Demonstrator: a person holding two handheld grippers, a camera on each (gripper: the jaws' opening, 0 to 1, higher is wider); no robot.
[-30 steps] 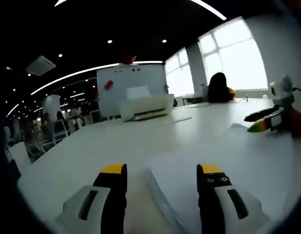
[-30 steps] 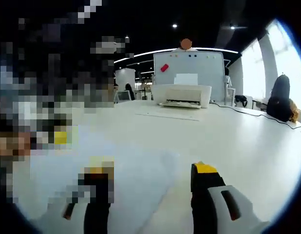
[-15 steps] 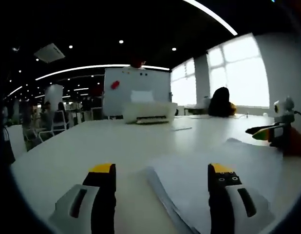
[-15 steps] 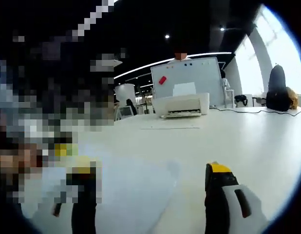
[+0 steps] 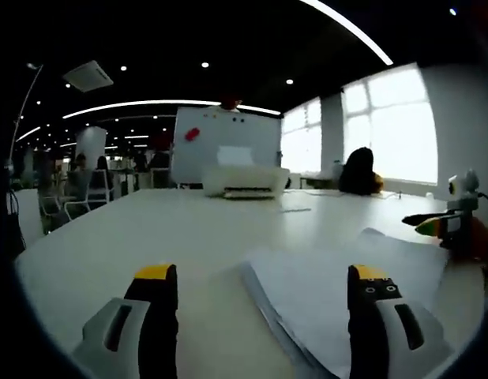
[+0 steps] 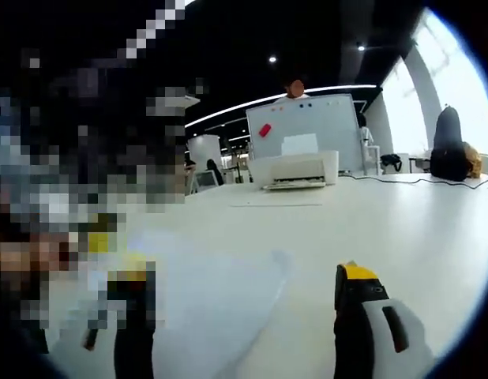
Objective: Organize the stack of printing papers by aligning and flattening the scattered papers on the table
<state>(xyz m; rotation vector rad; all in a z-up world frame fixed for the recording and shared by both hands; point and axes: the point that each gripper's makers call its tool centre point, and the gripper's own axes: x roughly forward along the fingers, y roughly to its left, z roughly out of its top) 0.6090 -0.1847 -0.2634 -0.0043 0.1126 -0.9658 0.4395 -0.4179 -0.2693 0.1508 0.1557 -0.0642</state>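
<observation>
1 stack of papers (image 5: 339, 284) lies on the white table (image 5: 149, 229), its near corner between the 2 yellow-tipped jaws of the left gripper (image 5: 260, 296), which stand wide apart and hold nothing. In the left gripper view the stack's left edge shows its layered sheets (slightly fanned, not square), and the right gripper (image 5: 441, 225) sits at the stack's far right side, low over the table. The right gripper view shows the same papers (image 6: 220, 292) as a pale sheet running under its own right gripper's jaws, which are also spread wide with nothing between them. 1 white printer (image 5: 244, 180) stands at the far end of the table before 1 whiteboard (image 5: 224, 142); 1 loose sheet (image 6: 275, 205) lies flat near the printer. A dark bag (image 6: 451, 146) rests by the windows.
</observation>
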